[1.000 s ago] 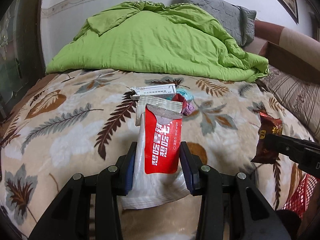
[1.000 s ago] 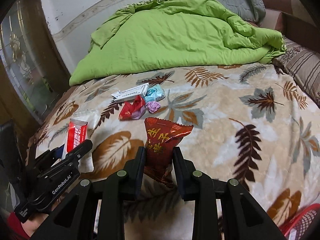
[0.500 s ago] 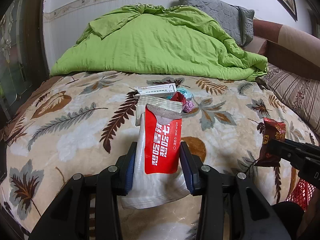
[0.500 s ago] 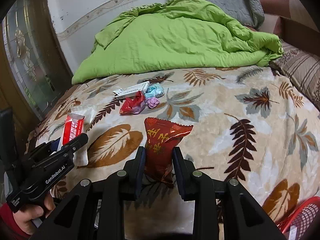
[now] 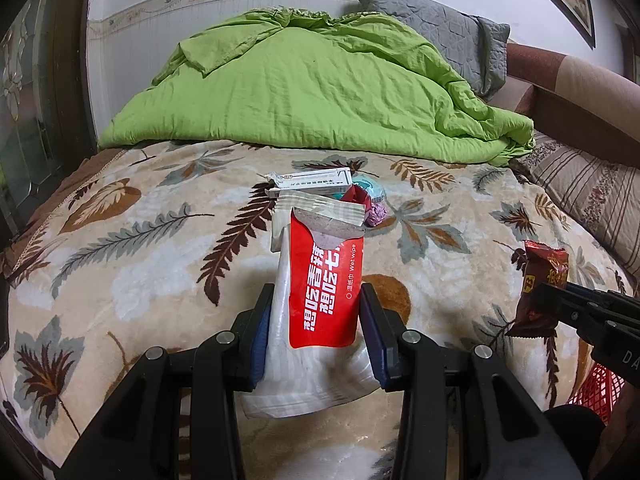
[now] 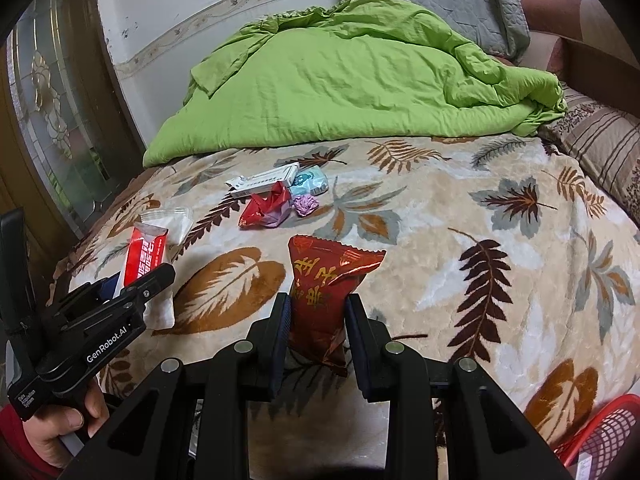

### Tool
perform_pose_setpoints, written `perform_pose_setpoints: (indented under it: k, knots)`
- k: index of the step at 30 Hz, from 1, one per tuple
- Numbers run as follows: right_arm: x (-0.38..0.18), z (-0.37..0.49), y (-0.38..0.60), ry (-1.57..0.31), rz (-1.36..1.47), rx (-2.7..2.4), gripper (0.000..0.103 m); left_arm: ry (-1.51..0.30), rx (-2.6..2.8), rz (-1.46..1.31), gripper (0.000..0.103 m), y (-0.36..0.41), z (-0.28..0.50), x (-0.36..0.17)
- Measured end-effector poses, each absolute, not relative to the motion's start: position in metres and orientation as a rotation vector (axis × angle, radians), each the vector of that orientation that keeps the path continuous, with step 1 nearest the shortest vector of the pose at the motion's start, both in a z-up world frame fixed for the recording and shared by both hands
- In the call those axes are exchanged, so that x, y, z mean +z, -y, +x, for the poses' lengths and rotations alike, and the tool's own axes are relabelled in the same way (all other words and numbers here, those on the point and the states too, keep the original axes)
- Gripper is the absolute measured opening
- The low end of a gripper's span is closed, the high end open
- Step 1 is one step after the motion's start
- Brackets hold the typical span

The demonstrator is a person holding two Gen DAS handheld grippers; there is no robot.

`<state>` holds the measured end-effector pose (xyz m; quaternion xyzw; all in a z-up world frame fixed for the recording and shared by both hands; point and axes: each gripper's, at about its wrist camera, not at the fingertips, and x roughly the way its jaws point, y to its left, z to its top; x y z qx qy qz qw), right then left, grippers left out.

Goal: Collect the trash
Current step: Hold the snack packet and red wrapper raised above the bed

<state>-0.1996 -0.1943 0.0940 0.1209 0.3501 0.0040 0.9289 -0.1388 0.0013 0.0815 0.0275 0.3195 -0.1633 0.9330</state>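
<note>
My left gripper is shut on a red and white wet wipe packet, held above the leaf-patterned bedspread. My right gripper is shut on a dark red snack wrapper; it also shows at the right of the left wrist view. The wet wipe packet and left gripper show at the left of the right wrist view. On the bed lie a white box, a red wrapper, a light blue packet and a purple wrapper.
A green quilt is piled at the head of the bed with a grey pillow behind it. A striped pillow lies at the right. A red mesh basket stands at the lower right beside the bed. A glass door is at the left.
Both grippers have drawn back and up from the bed with their wrappers still held. The trash on the bed has not moved.
</note>
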Motion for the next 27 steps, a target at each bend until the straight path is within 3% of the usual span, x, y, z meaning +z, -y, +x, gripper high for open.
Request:
perform_pose_setpoints:
  k: [27]
  knots:
    - [0.0931,-0.1979,0.1965,-0.725,0.265,0.010,0.030,-0.659,-0.344,0.066,0.040,0.0024,-0.1381,0.0830]
